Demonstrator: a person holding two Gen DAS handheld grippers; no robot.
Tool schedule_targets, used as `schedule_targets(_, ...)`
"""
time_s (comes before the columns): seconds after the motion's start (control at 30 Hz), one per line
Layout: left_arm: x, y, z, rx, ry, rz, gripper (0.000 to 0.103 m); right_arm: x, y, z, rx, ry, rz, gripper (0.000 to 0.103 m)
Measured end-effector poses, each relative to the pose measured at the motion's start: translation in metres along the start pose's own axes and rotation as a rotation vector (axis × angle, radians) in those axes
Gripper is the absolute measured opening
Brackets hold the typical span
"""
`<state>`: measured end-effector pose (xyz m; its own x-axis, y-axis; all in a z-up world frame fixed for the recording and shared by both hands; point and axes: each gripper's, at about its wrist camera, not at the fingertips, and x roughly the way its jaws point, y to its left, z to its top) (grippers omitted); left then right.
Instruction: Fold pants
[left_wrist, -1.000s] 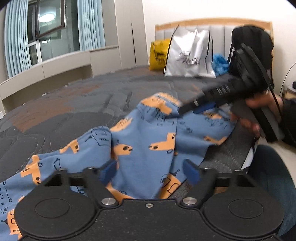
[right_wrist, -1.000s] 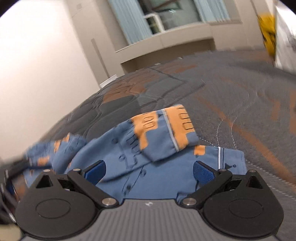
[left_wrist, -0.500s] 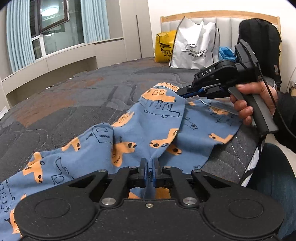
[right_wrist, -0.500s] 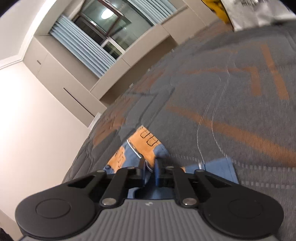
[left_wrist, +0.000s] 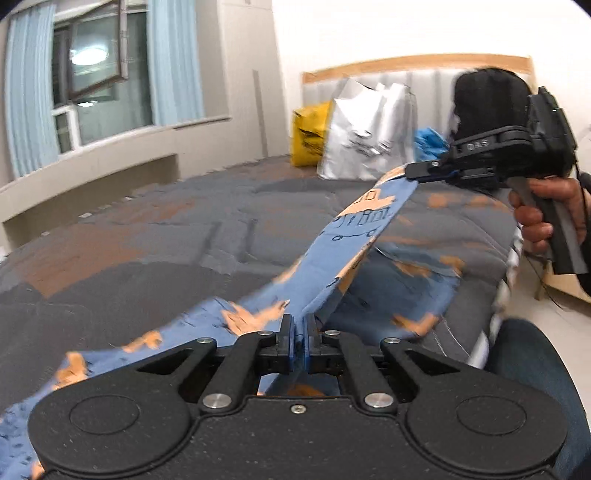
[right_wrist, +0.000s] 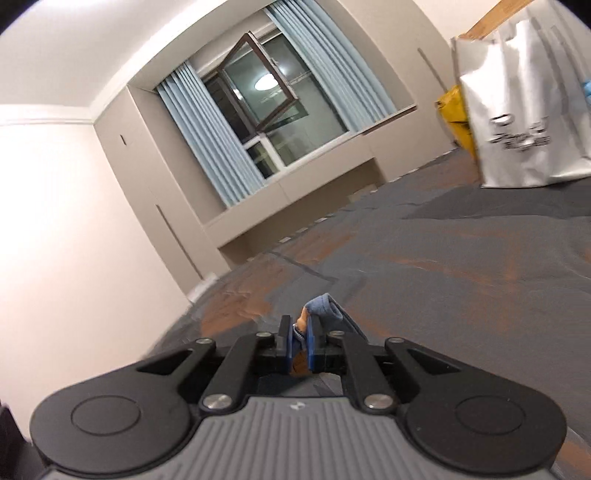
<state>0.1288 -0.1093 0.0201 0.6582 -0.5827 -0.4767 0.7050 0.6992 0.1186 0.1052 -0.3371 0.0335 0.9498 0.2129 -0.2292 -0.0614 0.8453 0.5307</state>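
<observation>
Left gripper (left_wrist: 299, 334) pinched nearly closed on a fold of the blue pants (left_wrist: 325, 258), cloth squeezed thin between the blue pads. Right gripper (left_wrist: 419, 170) likewise clamped tight, on the far edge of the same pants, gripped by a hand (left_wrist: 546, 214) at the right; in its own view (right_wrist: 300, 345) a bunched blue-and-orange hem (right_wrist: 323, 306) poking up between the pads. Pants printed with orange shapes, drawn taut in a raised band from one grip to the other, lifted off the grey-and-orange quilted bed (left_wrist: 147, 251); rest of the garment sagging onto the quilt below the band and trailing off toward the lower left. Bed edge just right of the hanging cloth, with a knee in dark jeans (left_wrist: 528, 369) beside it. Wide open quilt to the left and ahead. At the headboard (left_wrist: 406, 70), well apart from the pants: yellow bag (left_wrist: 308, 136), white shopping bag (left_wrist: 369, 140), black backpack (left_wrist: 487, 103). Window with pale blue curtains (right_wrist: 207, 147) beyond the far side.
</observation>
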Motion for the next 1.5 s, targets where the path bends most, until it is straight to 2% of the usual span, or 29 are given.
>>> schedule_targets(0.13,0.008,-0.011,-0.025,0.041,0.067,-0.047,0.003,-0.031,-0.011,-0.036,0.000,0.056,-0.095,0.008)
schedule_targets(0.2,0.013,-0.011,-0.034,0.032,0.096,-0.046,0.003,-0.038,-0.016,-0.055,0.025,0.096,-0.130,0.008)
schedule_targets(0.27,0.013,-0.008,-0.038,0.008,0.090,-0.051,0.003,-0.039,-0.020,-0.066,0.033,0.125,-0.147,0.009)
schedule_targets(0.37,0.012,-0.006,-0.035,-0.014,0.084,-0.046,0.013,-0.038,-0.022,-0.074,0.023,0.149,-0.176,0.014)
schedule_targets(0.43,0.011,-0.004,-0.035,-0.020,0.081,-0.052,0.024,-0.041,-0.023,-0.074,0.022,0.150,-0.166,0.031)
schedule_targets(0.47,0.009,-0.004,-0.035,-0.028,0.077,-0.055,0.028,-0.042,-0.023,-0.071,0.015,0.143,-0.160,0.056)
schedule_targets(0.5,0.006,-0.002,-0.035,-0.036,0.074,-0.054,0.036,-0.044,-0.022,-0.067,0.001,0.127,-0.158,0.072)
schedule_targets(0.57,0.001,0.000,-0.034,-0.058,0.060,-0.033,0.053,-0.044,-0.023,-0.056,-0.044,0.107,-0.144,0.076)
schedule_targets(0.6,-0.001,0.002,-0.033,-0.078,0.047,-0.013,0.066,-0.041,-0.025,-0.049,-0.062,0.107,-0.145,0.077)
schedule_targets(0.63,-0.004,0.004,-0.031,-0.099,0.033,0.008,0.075,-0.036,-0.027,-0.042,-0.071,0.106,-0.154,0.077)
schedule_targets(0.73,-0.011,0.013,-0.030,-0.172,0.000,0.084,0.085,-0.016,-0.035,-0.027,-0.099,0.132,-0.138,0.076)
schedule_targets(0.83,-0.013,0.023,-0.031,-0.243,0.010,0.183,0.086,0.017,-0.045,-0.020,-0.106,0.218,-0.093,0.070)
schedule_targets(0.9,-0.016,0.031,-0.034,-0.295,0.020,0.211,0.086,0.039,-0.052,-0.019,-0.076,0.286,-0.078,0.059)
schedule_targets(1.0,-0.023,0.040,-0.041,-0.337,0.028,0.231,0.086,0.061,-0.060,-0.023,-0.054,0.352,-0.069,0.052)
schedule_targets(1.07,-0.024,0.045,-0.044,-0.339,0.038,0.248,0.086,0.064,-0.061,-0.024,-0.049,0.350,-0.056,0.050)
schedule_targets(1.13,-0.023,0.049,-0.044,-0.339,0.042,0.268,0.086,0.065,-0.066,-0.022,-0.022,0.347,-0.046,0.036)
schedule_targets(1.17,-0.023,0.051,-0.045,-0.341,0.041,0.278,0.086,0.065,-0.068,-0.021,-0.010,0.346,-0.048,0.020)
schedule_targets(1.2,-0.022,0.053,-0.044,-0.344,0.039,0.290,0.086,0.066,-0.067,-0.022,-0.015,0.343,-0.058,0.015)
schedule_targets(1.3,-0.022,0.058,-0.041,-0.360,0.029,0.299,0.086,0.062,-0.054,-0.022,-0.101,0.312,-0.089,0.011)
schedule_targets(1.4,-0.022,0.057,-0.040,-0.351,0.023,0.308,0.087,0.049,-0.043,-0.010,-0.145,0.216,-0.101,0.011)
schedule_targets(1.5,-0.022,0.061,-0.044,-0.361,0.029,0.318,0.088,0.049,-0.039,-0.004,-0.169,0.217,-0.110,0.012)
